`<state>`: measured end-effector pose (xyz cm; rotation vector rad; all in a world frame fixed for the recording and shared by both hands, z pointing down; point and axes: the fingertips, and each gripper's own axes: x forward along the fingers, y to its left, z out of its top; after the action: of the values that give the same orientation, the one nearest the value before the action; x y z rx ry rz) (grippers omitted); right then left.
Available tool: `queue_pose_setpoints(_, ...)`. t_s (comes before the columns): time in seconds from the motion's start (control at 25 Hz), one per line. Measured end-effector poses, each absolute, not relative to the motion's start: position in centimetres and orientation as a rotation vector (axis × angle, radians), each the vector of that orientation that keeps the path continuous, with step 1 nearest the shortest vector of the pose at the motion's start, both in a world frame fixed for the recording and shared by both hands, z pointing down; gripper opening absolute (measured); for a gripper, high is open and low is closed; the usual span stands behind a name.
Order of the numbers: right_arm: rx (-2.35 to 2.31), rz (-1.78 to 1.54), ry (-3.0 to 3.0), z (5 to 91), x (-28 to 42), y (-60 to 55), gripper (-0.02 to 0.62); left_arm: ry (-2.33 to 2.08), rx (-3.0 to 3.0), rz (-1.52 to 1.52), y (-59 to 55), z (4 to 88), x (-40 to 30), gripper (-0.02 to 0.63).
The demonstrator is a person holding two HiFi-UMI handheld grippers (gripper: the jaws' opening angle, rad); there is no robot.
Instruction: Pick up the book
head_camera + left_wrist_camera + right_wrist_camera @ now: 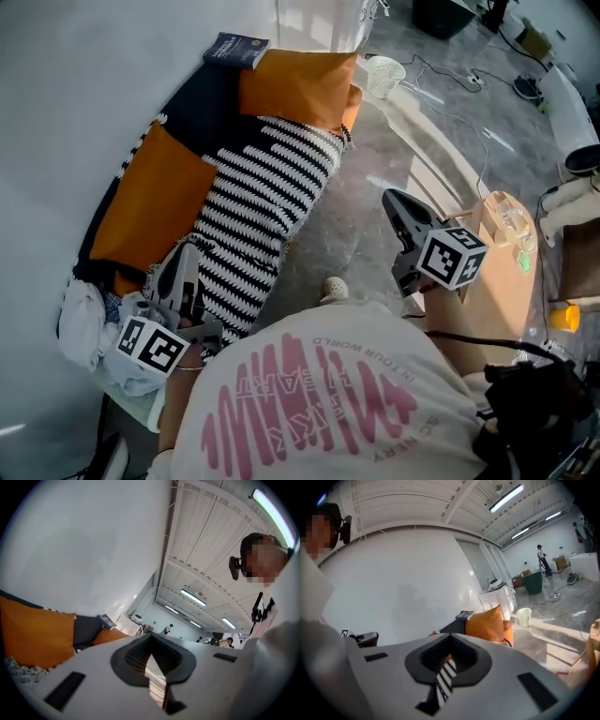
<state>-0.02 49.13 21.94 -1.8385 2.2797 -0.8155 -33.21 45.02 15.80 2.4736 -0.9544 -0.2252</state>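
Observation:
A dark blue book (236,49) lies at the far end of the sofa, behind an orange cushion (298,89). It shows small in the left gripper view (106,620) and in the right gripper view (464,615). My left gripper (185,251) is at the sofa's near end, over the striped blanket, far from the book; its jaws are shut with nothing in them (151,645). My right gripper (392,197) hangs over the floor beside the sofa, pointing toward the book, jaws together and holding nothing (450,654).
A black-and-white striped blanket (262,202) and a second orange cushion (150,197) cover the sofa. A white bin (382,75) stands on the floor past the sofa. Cables (469,80) trail across the grey floor. A brown paper bag (506,248) stands at right.

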Motion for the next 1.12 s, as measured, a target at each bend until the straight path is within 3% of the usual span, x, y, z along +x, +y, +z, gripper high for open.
queue_pose_setpoints(0.64,-1.792,-0.805,2.240,21.9,15.2,43.9,0.009,-0.989,2.451,-0.253,42.1,15.8,-19.8,0.008)
queue_pose_setpoints(1.12,-1.766,-0.851,2.251,23.7,18.8,42.6,0.009,-0.990,2.441,-0.263,41.8,15.4,-15.5,0.008)
